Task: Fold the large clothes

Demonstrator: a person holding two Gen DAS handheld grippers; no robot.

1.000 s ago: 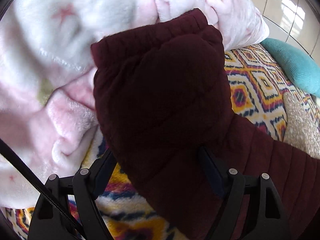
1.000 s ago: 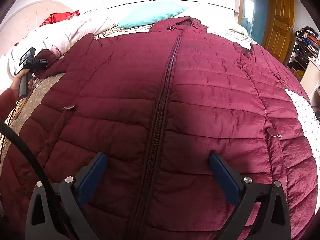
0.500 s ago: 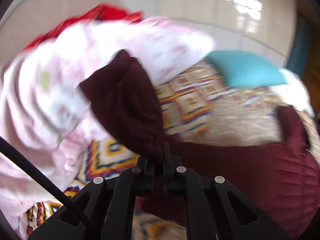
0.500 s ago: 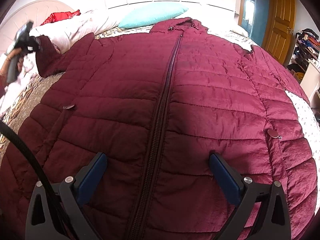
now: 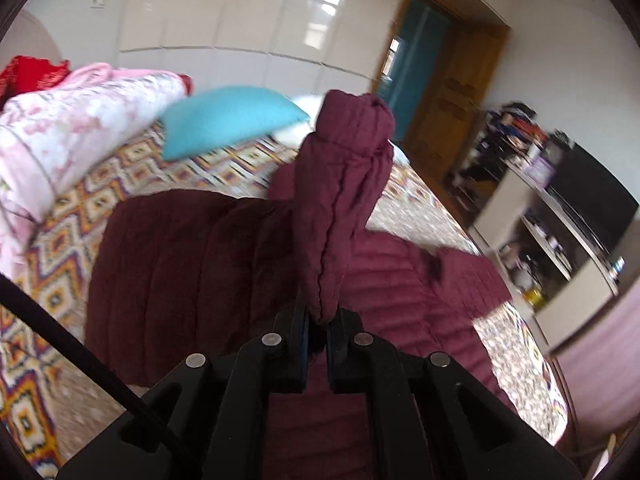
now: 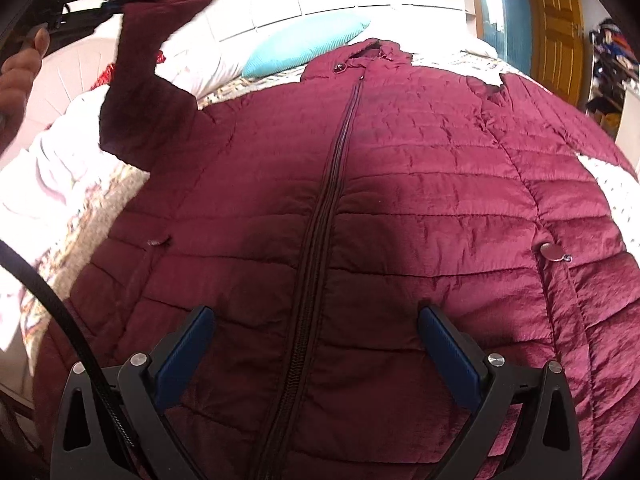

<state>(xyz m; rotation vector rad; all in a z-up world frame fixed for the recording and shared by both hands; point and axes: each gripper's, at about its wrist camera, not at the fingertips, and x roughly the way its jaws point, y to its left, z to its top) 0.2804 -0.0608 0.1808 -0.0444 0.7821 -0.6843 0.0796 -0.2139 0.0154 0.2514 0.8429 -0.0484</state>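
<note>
Left wrist view: left gripper (image 5: pixel 318 320) clamps the sleeve (image 5: pixel 344 200), upright at centre frame above the jacket (image 5: pixel 400 280); right gripper (image 6: pixel 316 344) gapes.

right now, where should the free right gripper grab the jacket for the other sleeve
Grip the flat sleeve on the jacket, near its cuff end, coming from above at the outer edge. The right gripper hangs open over the hem; the left gripper holds its sleeve raised.
</note>
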